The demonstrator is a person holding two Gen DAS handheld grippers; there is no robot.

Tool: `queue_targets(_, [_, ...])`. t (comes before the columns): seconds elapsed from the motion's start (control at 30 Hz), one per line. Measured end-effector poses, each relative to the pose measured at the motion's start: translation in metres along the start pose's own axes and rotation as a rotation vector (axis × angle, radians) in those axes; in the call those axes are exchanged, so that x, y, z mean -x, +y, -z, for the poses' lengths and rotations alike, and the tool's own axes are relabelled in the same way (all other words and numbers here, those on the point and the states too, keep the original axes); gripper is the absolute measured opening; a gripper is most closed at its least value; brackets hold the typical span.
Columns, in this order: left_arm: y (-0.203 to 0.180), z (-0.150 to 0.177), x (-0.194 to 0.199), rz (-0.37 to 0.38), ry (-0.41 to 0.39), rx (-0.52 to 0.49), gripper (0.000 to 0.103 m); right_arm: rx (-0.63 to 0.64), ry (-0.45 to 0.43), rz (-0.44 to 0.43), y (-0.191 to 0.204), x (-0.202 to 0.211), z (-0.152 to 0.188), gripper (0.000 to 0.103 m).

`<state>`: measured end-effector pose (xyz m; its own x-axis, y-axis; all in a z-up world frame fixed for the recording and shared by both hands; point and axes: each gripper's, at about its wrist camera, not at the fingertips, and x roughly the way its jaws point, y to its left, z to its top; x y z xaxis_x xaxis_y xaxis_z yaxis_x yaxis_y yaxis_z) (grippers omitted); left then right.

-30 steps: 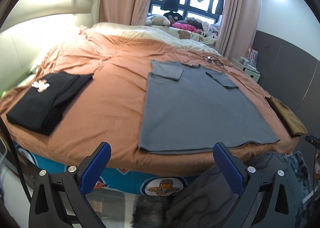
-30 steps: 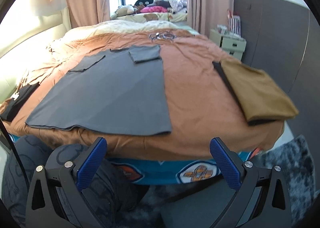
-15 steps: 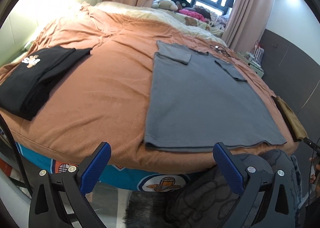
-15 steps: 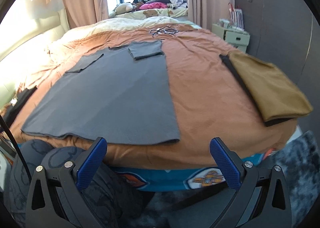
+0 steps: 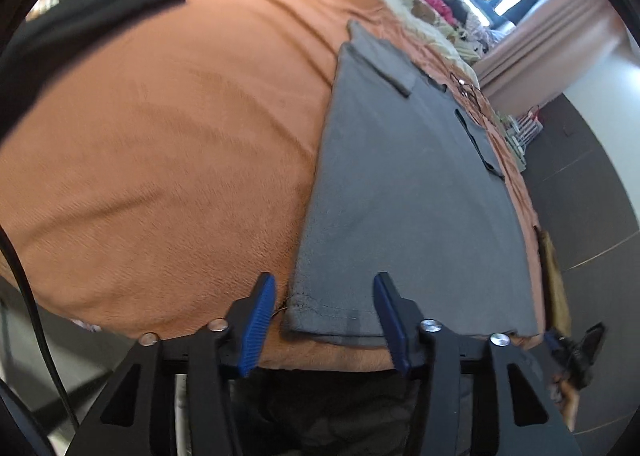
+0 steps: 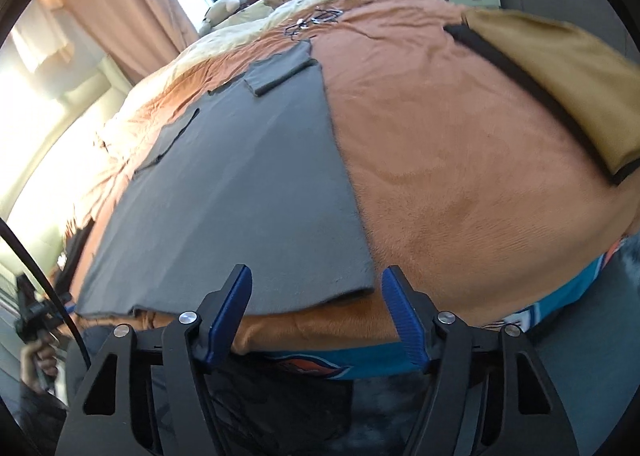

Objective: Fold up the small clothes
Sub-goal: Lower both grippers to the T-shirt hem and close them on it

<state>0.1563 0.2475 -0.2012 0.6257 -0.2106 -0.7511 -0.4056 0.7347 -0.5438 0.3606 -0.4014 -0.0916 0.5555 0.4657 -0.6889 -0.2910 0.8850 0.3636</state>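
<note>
A: Grey T-shirt [image 5: 408, 191] first: where does it lie?

B: Flat on the orange bed cover [image 5: 168, 159], sleeves folded in, its hem along the near edge of the bed.

A: And the left gripper [image 5: 324, 306]?

B: Its blue fingers [image 5: 258, 314] are closing, one on each side of the hem's left corner; the pads do not press the cloth yet.

A: The right gripper [image 6: 316, 304]?

B: Also closing, its fingers [image 6: 402, 320] astride the hem's right corner [image 6: 360, 288], apart from the fabric.

A: What sits farther off?

B: A folded black garment [image 5: 60, 43] to the left, well apart from the shirt, and a folded tan garment [image 6: 560, 75] over something black to the right. Beyond the collar lies a pair of glasses [image 6: 316, 17], then cream bedding, soft toys and the curtained window
</note>
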Motion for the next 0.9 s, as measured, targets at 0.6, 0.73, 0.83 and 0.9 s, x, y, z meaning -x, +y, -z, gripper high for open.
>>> queue_targets(0.6, [0.024,0.022,-0.006,0.144,0.027,0.213,0.049,-0.321,0.013,-0.235,-0.080,-0.014,0.018,0.064])
queue_targets(0.73, [0.024,0.018,-0.009,0.145,0.011,0.265,0.049,-0.362,-0.010,-0.265,-0.088,-0.017,0.022,0.064])
queue_targets(0.83, [0.024,0.018,-0.010,0.128,-0.002,0.333,0.049,-0.413,-0.029,-0.274,-0.091,-0.025,0.022,0.053])
queue_targets(0.9, [0.024,0.020,-0.009,0.130,-0.013,0.380,0.049,-0.445,-0.033,-0.280,-0.089,-0.032,0.023,0.049])
